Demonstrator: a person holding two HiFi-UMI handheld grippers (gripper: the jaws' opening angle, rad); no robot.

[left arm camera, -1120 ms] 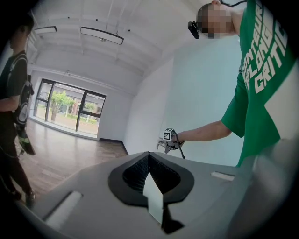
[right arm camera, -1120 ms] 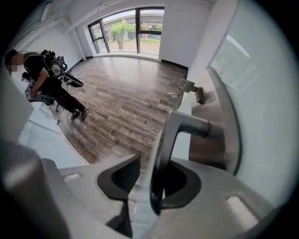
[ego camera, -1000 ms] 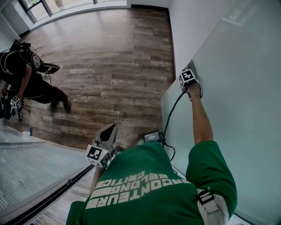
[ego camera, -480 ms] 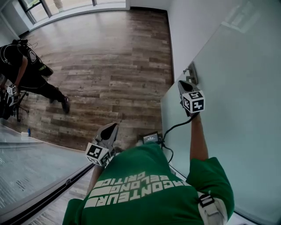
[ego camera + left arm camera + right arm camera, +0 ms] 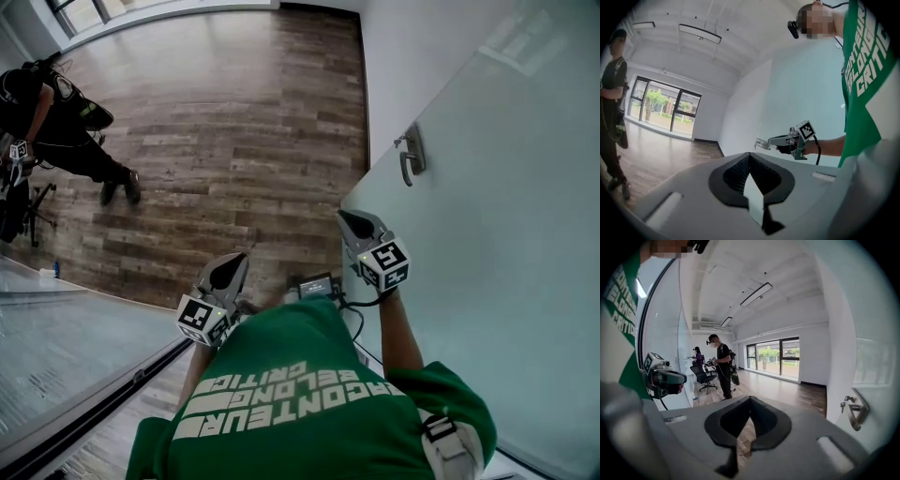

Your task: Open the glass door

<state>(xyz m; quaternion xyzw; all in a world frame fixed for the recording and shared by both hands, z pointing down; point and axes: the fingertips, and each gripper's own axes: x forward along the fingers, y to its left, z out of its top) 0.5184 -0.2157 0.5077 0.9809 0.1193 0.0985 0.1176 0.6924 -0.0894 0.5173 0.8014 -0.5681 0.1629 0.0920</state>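
Observation:
The frosted glass door [image 5: 487, 234] fills the right side of the head view, its metal lever handle [image 5: 410, 155] near the door's free edge. In the right gripper view the handle [image 5: 856, 412] shows at the right with keys hanging beside it. My right gripper [image 5: 351, 223] is shut and holds nothing. It hangs in the air below and left of the handle, clear of the door. My left gripper [image 5: 230, 272] is also shut and empty, held near my body over the wood floor. The left gripper view shows the right gripper [image 5: 774, 140] just short of the handle [image 5: 761, 144].
A white wall [image 5: 412, 56] meets the door's far edge. A glass partition with a dark floor track [image 5: 103, 394] runs along the lower left. Another person [image 5: 56, 122] stands at the far left beside an office chair. A small dark device [image 5: 317, 285] lies on the floor.
My right gripper has come off the door handle and drawn back toward my body, turning away from the door. The left gripper stayed put. The other person shifted left.

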